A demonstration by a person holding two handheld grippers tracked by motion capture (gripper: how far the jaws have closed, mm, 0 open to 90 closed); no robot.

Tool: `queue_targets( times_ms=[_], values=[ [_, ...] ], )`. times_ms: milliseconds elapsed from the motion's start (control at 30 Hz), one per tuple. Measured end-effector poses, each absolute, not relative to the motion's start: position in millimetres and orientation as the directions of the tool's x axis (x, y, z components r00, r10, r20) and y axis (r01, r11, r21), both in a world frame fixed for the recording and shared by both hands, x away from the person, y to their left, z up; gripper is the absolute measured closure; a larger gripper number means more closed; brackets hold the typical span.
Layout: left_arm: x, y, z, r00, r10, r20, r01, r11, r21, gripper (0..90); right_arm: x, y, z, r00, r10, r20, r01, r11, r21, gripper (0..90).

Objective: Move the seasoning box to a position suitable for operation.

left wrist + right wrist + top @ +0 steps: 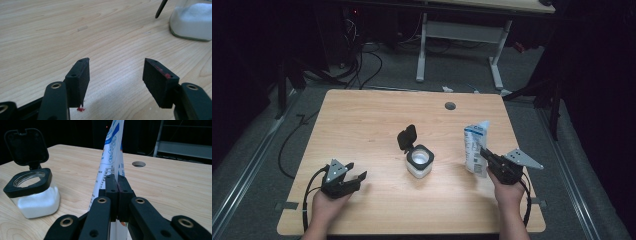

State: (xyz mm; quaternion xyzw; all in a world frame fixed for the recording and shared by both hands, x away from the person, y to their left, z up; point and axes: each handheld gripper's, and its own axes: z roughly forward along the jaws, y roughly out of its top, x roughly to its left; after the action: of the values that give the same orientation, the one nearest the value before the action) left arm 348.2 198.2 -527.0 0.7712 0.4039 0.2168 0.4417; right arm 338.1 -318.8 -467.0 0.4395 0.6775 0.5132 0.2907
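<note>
Right gripper (488,159) clamps the white-and-blue printed paper pouch (475,148) upright; to its left stands the clear square jar (419,161) of white powder, black lid flipped open; left gripper (354,171) spread, empty

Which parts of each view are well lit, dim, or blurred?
High view: the pale wooden table is lit while the floor around it falls dark. Left gripper view: bright and even, the clear jar of white powder slightly soft. Right gripper view: black background, and the white-and-blue paper packet held by the fingers looks sharp.
</note>
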Motion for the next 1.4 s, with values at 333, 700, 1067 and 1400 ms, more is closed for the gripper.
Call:
queue_targets(
  times_ms=[333,700,1067,1400],
  values=[
    [337.4,207.1,-526.8,0.575,0.818,-0.011,0.419,-0.283,0.863,38.6,349.4,-324.2,-472.2,-0.435,0.898,0.067,0.298,0.074,0.952,89.4],
    [328.4,213.7,-528.7,0.564,0.826,-0.004,0.424,-0.285,0.860,38.6,365.3,-321.4,-475.2,-0.441,0.895,0.064,0.295,0.077,0.953,89.4],
    [326.3,212.8,-530.6,0.565,0.825,-0.004,0.428,-0.289,0.856,38.6,376.7,-323.4,-478.1,-0.434,0.898,0.066,0.295,0.073,0.953,89.4],
    [326.1,210.9,-525.4,0.575,0.818,-0.001,0.412,-0.289,0.864,38.3,372.2,-331.9,-486.3,-0.412,0.909,0.068,0.314,0.072,0.947,89.0]
  ],
)
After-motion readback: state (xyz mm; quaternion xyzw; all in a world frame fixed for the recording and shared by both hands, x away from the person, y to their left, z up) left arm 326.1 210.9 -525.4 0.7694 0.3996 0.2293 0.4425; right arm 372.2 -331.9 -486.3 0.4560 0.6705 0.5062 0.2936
